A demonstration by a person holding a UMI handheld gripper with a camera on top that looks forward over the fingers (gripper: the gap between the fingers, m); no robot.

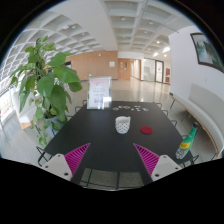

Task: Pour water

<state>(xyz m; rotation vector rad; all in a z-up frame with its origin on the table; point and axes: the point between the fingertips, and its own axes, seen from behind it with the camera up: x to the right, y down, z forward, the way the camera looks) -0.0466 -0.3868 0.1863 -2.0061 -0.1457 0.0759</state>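
A white cup (122, 124) stands near the middle of a dark table (100, 135), well beyond my fingers. A green bottle with a yellow cap (184, 144) stands at the table's right edge, to the right of my right finger. A small red object (146, 129) lies right of the cup. My gripper (112, 158) is open and empty, its two magenta pads (76, 155) spread wide above the near part of the table.
A large potted plant (45, 85) stands left of the table. A white sign (99, 93) stands at the table's far end. Chairs (172, 108) line the table's sides, and an open hall lies beyond.
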